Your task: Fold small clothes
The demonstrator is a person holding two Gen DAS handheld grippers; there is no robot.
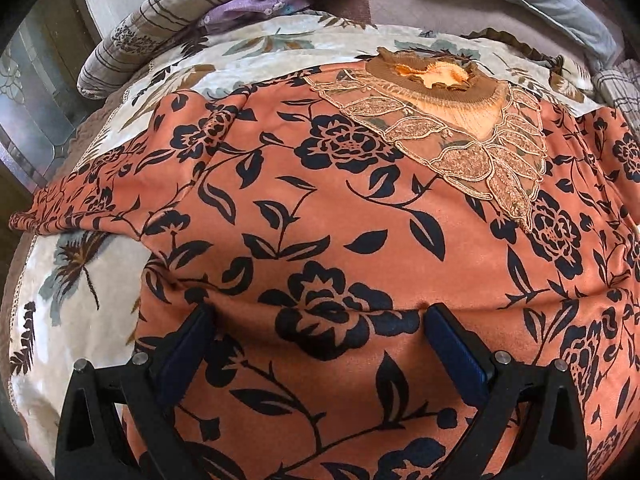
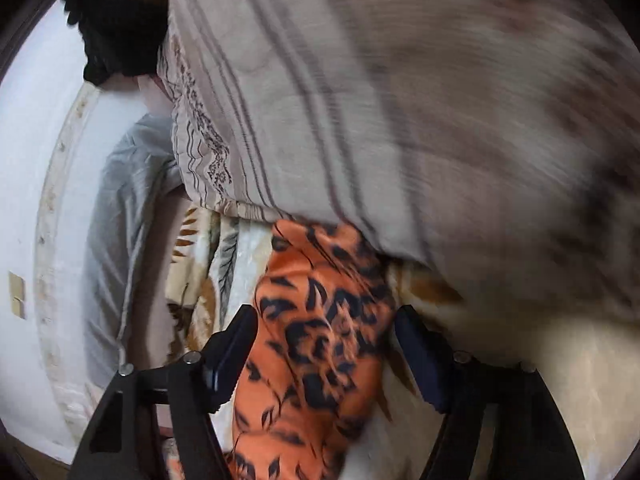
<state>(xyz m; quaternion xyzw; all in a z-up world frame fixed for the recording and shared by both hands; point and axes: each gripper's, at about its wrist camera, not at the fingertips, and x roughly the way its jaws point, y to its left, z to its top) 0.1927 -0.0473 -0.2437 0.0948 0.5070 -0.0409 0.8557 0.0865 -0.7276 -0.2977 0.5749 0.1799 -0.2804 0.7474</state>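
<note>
In the left wrist view, the orange top with black flowers (image 1: 320,208) lies spread flat on the cream leafy bed blanket (image 1: 72,292), ready for folding. The left tool (image 1: 320,316) sits over it, fingers wide apart, holding nothing. A striped quilt (image 1: 132,36) lies behind.

In the right wrist view, the right tool (image 2: 326,320) has its fingers apart around a bunched part of the top, probably to grab it. The big quilt crowds close above.

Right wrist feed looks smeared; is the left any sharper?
Left wrist view: sharp, evenly lit, fisheye bulge only; the orange floral garment shows crisp print. Right wrist view: motion-blurred, worst on the striped quilt at right; garment print is smeared too.
</note>
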